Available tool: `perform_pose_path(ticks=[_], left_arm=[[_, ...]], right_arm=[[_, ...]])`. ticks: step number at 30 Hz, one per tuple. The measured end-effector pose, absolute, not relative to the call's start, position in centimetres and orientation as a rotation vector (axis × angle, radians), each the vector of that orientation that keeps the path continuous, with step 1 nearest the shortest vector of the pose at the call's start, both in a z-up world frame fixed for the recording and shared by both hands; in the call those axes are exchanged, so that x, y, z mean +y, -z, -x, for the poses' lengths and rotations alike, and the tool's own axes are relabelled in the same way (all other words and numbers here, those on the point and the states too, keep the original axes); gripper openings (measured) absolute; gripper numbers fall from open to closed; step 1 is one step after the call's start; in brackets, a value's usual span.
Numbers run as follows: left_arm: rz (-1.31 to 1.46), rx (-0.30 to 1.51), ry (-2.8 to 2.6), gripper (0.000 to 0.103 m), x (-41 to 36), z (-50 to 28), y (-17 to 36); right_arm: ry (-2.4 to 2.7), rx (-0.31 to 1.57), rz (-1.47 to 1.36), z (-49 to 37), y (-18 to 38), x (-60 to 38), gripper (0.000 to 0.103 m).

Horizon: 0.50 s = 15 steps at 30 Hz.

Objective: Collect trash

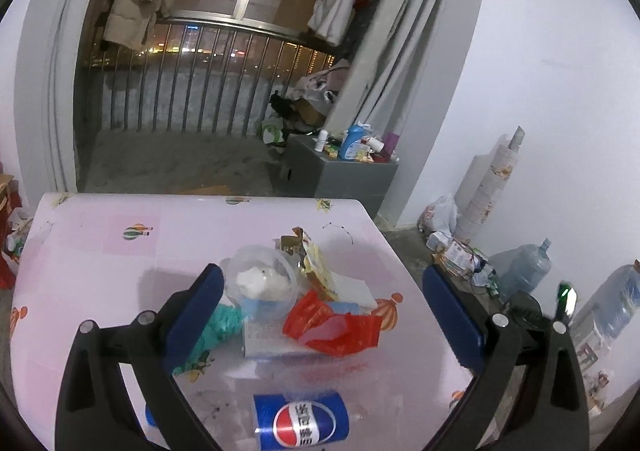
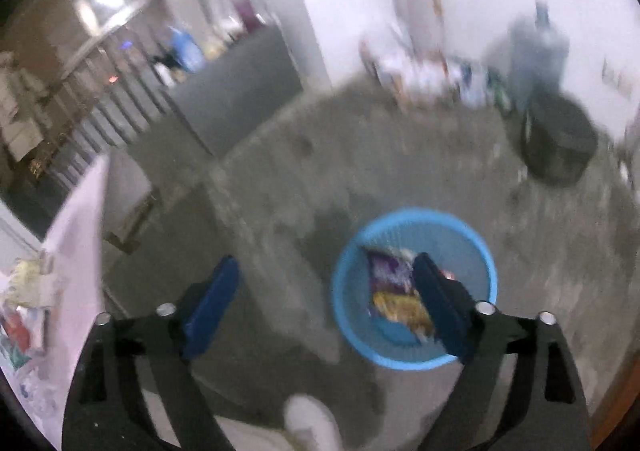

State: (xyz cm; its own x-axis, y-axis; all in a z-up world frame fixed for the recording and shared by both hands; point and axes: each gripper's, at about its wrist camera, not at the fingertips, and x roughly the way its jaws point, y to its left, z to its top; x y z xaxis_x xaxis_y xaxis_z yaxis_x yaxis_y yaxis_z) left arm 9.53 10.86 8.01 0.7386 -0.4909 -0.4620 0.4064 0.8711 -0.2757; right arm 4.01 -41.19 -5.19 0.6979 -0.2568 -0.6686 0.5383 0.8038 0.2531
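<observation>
Wrappers point(image 1: 334, 325) between wide left tongs point(image 1: 326, 317)

A pale pink plastic tablecloth point(image 1: 120, 251), printed with striped hot-air balloons in green, orange and red, covered the table. On it lay a crumpled red foil wrapper point(image 1: 334, 325), a teal crinkled bag point(image 1: 222, 325), a yellow snack packet point(image 1: 318, 271) and a clear plastic cup point(image 1: 262, 277) holding something white. A blue can point(image 1: 300, 421) bore a red, white and blue roundel. On the grey floor, a sky-blue mesh wastebasket point(image 2: 414, 287) held purple and yellow wrappers point(image 2: 394, 291).
</observation>
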Motion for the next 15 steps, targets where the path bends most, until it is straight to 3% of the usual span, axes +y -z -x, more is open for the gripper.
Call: perform_pose_path(ticks=[9,15], left_arm=[[0.176,0.553,0.419,0.097,14.1,-6.3,-6.8],[0.193,0.566,0.366,0.097,16.3,-4.4,-5.1]], right_arm=[[0.286,0.383,-0.133,-2.9,-2.9,-30.9,0.095],[0.001,0.31,-0.091,-3.5,-5.1,-24.2,0.095]])
